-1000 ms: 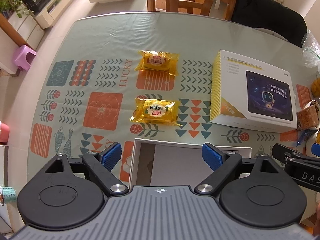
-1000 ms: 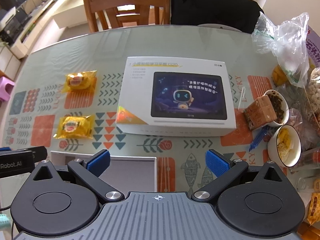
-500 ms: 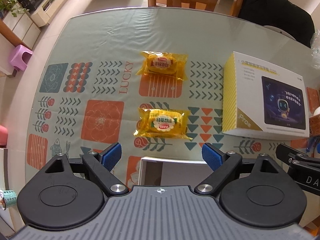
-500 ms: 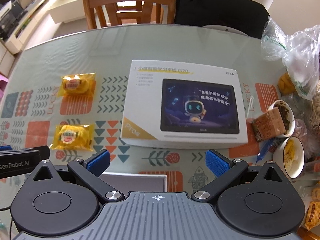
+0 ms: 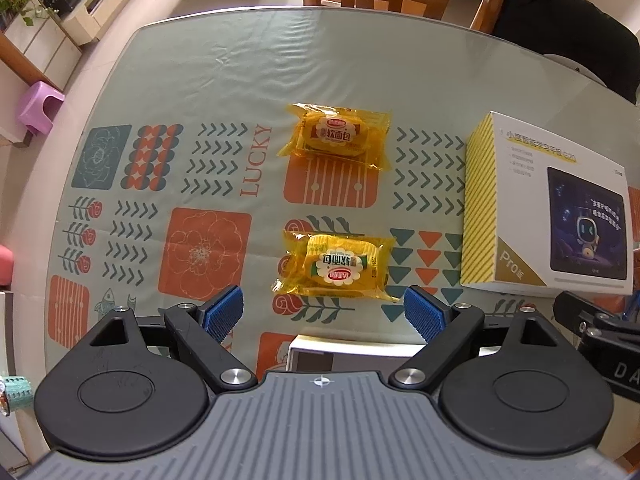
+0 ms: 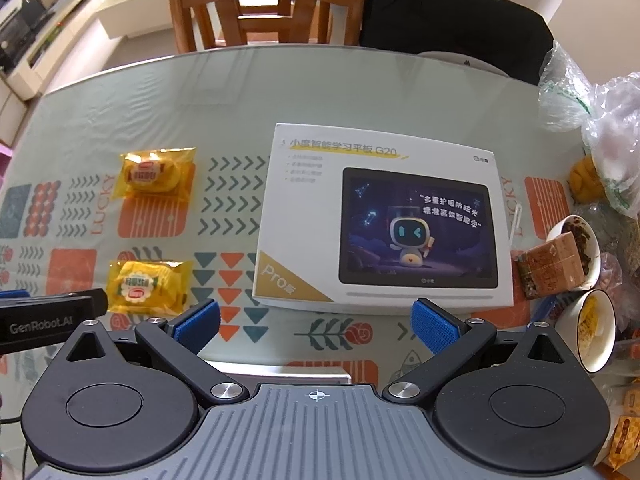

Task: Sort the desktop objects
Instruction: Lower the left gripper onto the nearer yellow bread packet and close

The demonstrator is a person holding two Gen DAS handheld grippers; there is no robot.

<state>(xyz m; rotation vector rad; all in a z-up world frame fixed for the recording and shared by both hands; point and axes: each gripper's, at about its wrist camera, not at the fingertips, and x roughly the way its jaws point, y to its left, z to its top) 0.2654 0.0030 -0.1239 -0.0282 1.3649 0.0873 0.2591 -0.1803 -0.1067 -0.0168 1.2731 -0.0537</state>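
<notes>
Two yellow bread packets lie on the patterned tablecloth: a near one [image 5: 335,267] and a far one [image 5: 337,136]. They also show in the right wrist view, near one [image 6: 146,286] and far one [image 6: 154,174]. A white tablet box [image 6: 384,220] lies flat to their right, also in the left wrist view [image 5: 548,216]. An open white box [image 5: 352,354] sits at the near edge under both grippers. My left gripper [image 5: 323,312] is open and empty just short of the near packet. My right gripper [image 6: 316,326] is open and empty before the tablet box.
Bowls [image 6: 596,332] with food, a brown block [image 6: 550,270] and plastic bags [image 6: 592,120] crowd the right edge. A wooden chair [image 6: 256,8] and a black-draped chair [image 6: 448,16] stand behind the table. The left gripper's body [image 6: 44,320] sits at the right view's left.
Both grippers have moved forward over the table. The near packet and the tablet box are closer, and the open white box has slid mostly under the grippers. Jaws stay open.
</notes>
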